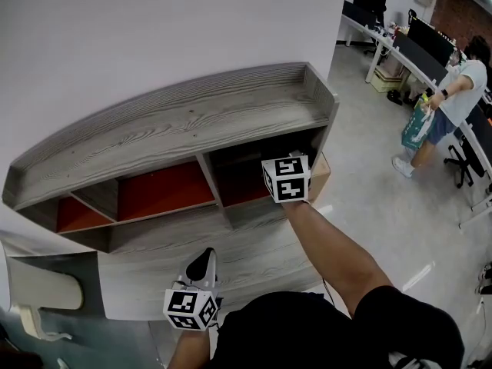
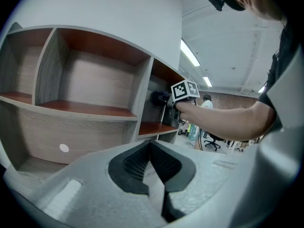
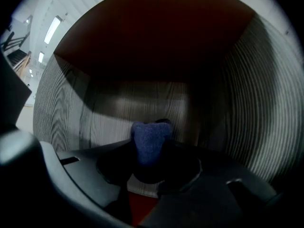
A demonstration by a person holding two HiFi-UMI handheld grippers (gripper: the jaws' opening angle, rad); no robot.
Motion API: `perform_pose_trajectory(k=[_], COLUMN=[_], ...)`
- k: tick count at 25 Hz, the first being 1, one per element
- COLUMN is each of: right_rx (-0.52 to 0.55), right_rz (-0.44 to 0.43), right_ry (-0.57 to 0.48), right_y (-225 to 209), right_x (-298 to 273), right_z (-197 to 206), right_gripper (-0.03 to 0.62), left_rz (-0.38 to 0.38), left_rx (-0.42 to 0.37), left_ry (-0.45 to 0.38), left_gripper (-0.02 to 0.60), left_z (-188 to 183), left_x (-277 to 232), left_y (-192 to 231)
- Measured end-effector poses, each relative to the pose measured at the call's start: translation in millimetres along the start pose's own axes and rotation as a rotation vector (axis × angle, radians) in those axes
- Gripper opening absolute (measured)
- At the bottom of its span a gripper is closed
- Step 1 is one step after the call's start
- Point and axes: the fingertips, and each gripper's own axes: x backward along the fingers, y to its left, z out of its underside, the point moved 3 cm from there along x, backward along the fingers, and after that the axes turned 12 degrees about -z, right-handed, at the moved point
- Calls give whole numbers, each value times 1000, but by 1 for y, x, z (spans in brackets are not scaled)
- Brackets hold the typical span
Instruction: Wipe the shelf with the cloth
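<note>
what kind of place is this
Probably an open office: desks with monitors, an office chair and ceiling strip lights show beyond the shelf.

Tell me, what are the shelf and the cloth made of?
The shelf looks like wood, or board with a printed wood-look skin. It is grey and matte, with streaky grain lines. Its compartment floors are smooth and reddish-brown, perhaps painted or laminated. The cloth is soft blue fabric, maybe microfibre or terry, because its surface looks fuzzy and nubbly.
</note>
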Motion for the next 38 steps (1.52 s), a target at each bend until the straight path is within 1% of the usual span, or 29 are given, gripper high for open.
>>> perform_pose_trajectory(k=[4, 10, 17, 20, 24, 27, 30, 32, 35, 38], right_rx=[-32, -57, -63, -76, -95, -79, -45, -10, 43, 67], right_rz=[46, 84, 92, 81, 14, -72, -181, -239, -282, -321], right_ry=[-2, -7, -12, -27, -79, -82, -36, 7, 49, 72], right_y=[-9, -17, -19, -16, -2, 20, 52, 71, 91, 105], right_x=[5, 8, 8, 11, 19, 17, 7, -2, -12, -20], right_z=[3, 3, 5, 3, 0, 5, 18, 27, 35, 40], right_gripper=[132, 132, 132, 132, 133, 133, 133, 133, 133, 133], left_rz=[11, 8, 2, -2, -7, -6, -9, -13, -20, -32], left_rx=[-2, 4, 2, 1, 0, -3, -5, -3, 0, 7], left_ry=[1, -2, -5, -6, -5, -2, 1, 0, -3, -2], left_gripper=[9, 9, 9, 9, 9, 9, 9, 9, 9, 9], left_z=[1, -1, -1, -1, -1, -1, 0, -1, -1, 1], left_x=[-1, 1, 3, 4, 5, 4, 4, 4, 5, 8], left_y=[-3, 0, 3, 5, 6, 5, 6, 7, 7, 9])
